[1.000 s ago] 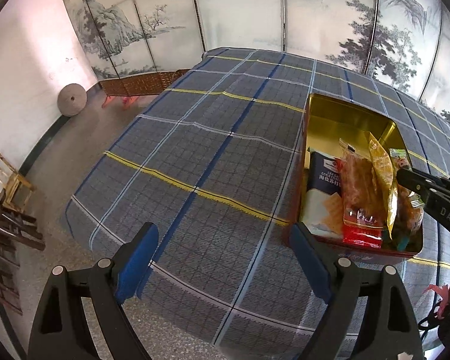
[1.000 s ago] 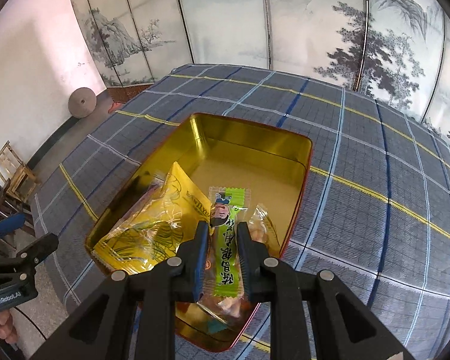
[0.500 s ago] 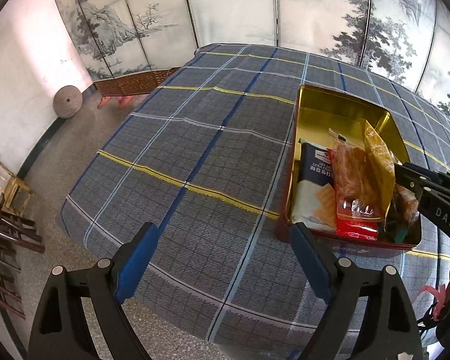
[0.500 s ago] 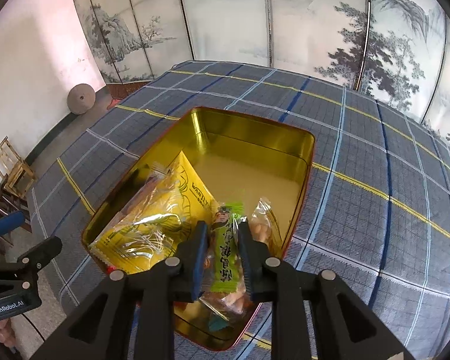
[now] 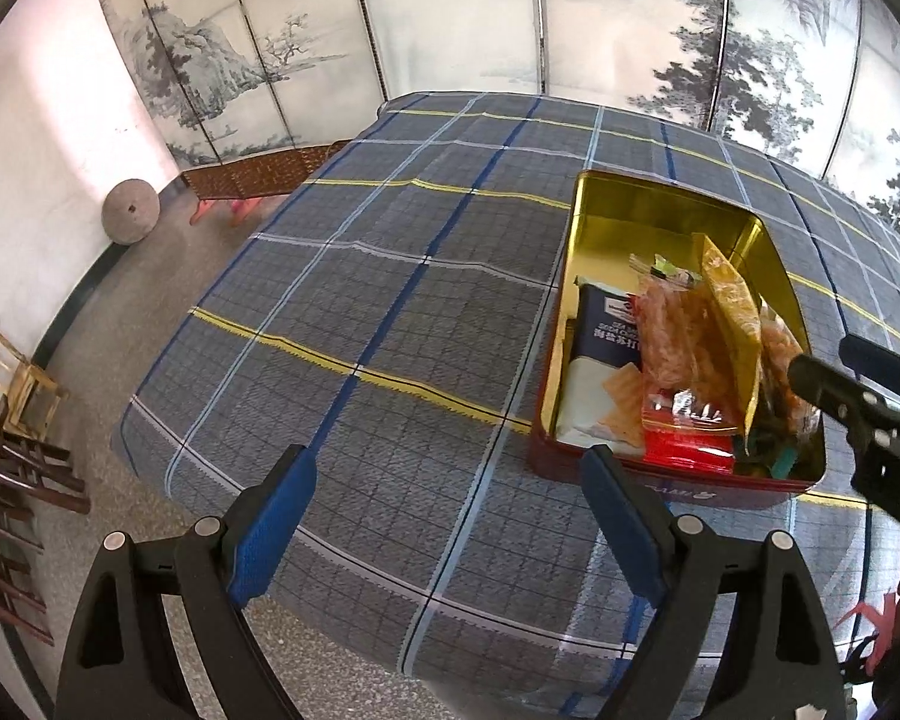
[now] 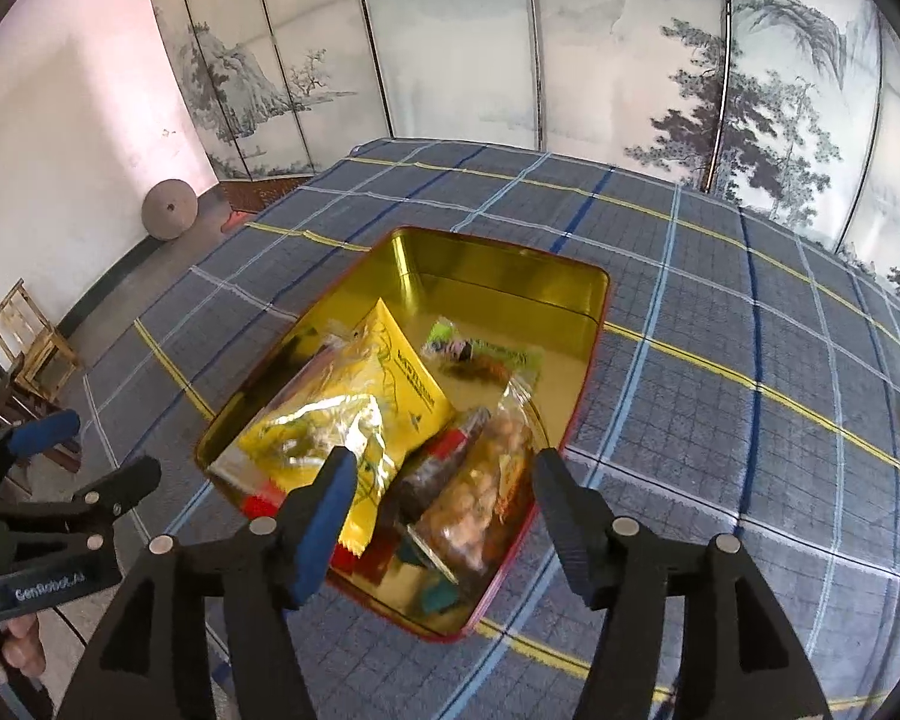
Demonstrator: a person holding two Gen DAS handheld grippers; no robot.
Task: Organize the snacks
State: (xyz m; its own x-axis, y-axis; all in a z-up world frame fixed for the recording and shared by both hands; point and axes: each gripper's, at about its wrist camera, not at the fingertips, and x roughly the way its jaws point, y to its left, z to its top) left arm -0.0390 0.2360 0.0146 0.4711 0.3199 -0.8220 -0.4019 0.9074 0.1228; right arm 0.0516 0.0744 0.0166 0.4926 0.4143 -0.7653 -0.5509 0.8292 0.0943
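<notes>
Snacks in tin [image 6: 594, 324] — green stick [image 6: 483, 354] flat on tin floor, far of yellow bag [image 6: 354, 414]. Right gripper [image 6: 441, 480] spread, empty, above tin's near end. Left gripper [image 5: 450, 504] spread, empty, beside tin. Drop looks done — next, likely back off, seek any remaining snack.

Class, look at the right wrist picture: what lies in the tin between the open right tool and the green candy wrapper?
In the right wrist view, a clear bag of round snacks lies between the right tool and the green candy wrapper, inside the tin.
</notes>
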